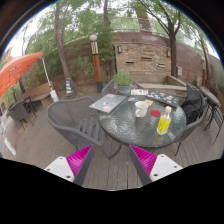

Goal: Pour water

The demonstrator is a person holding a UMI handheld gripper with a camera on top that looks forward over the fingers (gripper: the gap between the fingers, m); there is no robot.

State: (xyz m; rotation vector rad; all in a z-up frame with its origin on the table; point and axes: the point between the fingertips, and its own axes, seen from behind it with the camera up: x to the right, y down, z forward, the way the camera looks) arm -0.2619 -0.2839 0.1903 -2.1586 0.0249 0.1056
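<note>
Clearly the gripper (112, 160) is well short of the round glass table (125, 128), its pink-padded fingers (78, 160) spread wide and holding nothing. On that table, toward its far side, stand a yellow bottle (164, 122) and a pale cup (141, 108), probably set close together for pouring. Grey chairs (75, 122) ring the table.

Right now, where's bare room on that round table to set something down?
Free: the table's near rim, toward the open gripper, ahead of the orange drink. Crowded: the far side, with the laptop, cups and dark bag.
</note>
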